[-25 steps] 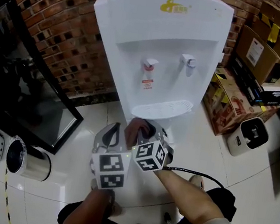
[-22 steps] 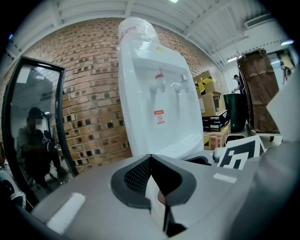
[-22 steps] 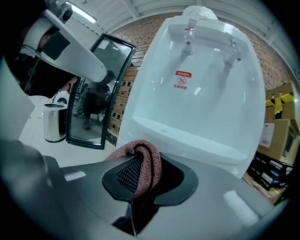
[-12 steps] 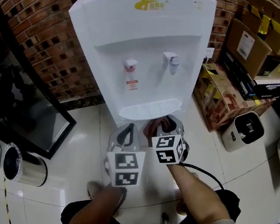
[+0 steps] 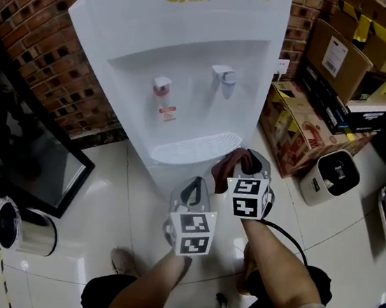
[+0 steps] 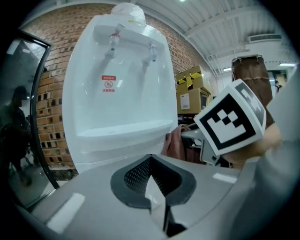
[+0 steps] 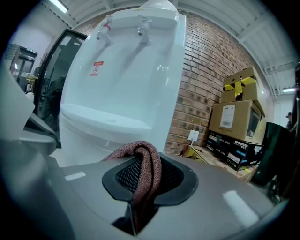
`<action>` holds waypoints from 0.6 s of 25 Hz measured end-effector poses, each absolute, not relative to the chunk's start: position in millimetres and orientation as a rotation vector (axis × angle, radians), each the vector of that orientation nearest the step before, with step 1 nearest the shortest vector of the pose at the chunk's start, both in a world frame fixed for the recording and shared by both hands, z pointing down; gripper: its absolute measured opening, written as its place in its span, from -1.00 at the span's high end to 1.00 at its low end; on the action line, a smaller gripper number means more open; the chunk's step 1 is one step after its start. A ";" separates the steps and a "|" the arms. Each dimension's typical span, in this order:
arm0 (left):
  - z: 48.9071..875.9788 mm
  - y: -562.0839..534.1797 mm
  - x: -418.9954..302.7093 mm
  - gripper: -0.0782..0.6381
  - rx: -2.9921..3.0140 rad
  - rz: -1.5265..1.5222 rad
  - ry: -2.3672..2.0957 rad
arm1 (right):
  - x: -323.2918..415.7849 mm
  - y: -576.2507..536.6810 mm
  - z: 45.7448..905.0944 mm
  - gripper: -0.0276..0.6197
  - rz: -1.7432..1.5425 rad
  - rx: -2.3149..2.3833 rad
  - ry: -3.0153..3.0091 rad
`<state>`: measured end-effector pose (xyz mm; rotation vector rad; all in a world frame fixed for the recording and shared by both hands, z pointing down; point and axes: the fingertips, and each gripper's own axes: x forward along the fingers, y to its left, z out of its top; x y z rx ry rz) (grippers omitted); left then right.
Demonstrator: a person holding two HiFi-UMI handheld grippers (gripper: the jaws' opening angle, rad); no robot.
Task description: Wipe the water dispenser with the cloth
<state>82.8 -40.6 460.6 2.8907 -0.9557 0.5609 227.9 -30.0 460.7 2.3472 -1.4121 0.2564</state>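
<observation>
The white water dispenser [image 5: 190, 65] stands against the brick wall, with a red tap [image 5: 162, 84] and a blue tap [image 5: 223, 75] above its drip tray [image 5: 190, 148]. My right gripper [image 5: 242, 165] is shut on a reddish-brown cloth [image 5: 231, 163], held close by the tray's right end. In the right gripper view the cloth [image 7: 146, 171] hangs folded between the jaws of the right gripper [image 7: 140, 190], below the dispenser [image 7: 122, 79]. My left gripper [image 5: 191, 193] sits lower, in front of the dispenser's base. Seen in its own view, the left gripper [image 6: 152, 180] is shut with nothing in it.
Cardboard boxes [image 5: 336, 59] are stacked to the right, with a small white appliance [image 5: 334, 177] on the floor before them. A black glass-fronted cabinet [image 5: 16, 155] and a steel canister [image 5: 26, 230] lie to the left. A wall socket [image 5: 283, 66] sits behind the dispenser.
Both grippers have shifted right along the dispenser's front. The cloth in the right gripper went from under the drip tray's middle to its right end. The head view swung right.
</observation>
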 end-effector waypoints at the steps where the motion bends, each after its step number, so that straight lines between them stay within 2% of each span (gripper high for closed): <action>1: 466.1 -36.7 85.0 0.78 2.905 0.561 -0.947 | 234.9 -27.4 461.3 0.64 0.264 2.360 -1.394; 10: 490.1 -26.5 76.4 0.78 3.033 0.611 -0.916 | 257.6 -19.0 463.5 0.65 0.253 2.380 -1.398; 15: 483.8 -53.1 43.3 0.78 2.864 0.445 -1.119 | 215.5 -14.7 462.8 0.64 0.209 2.430 -1.501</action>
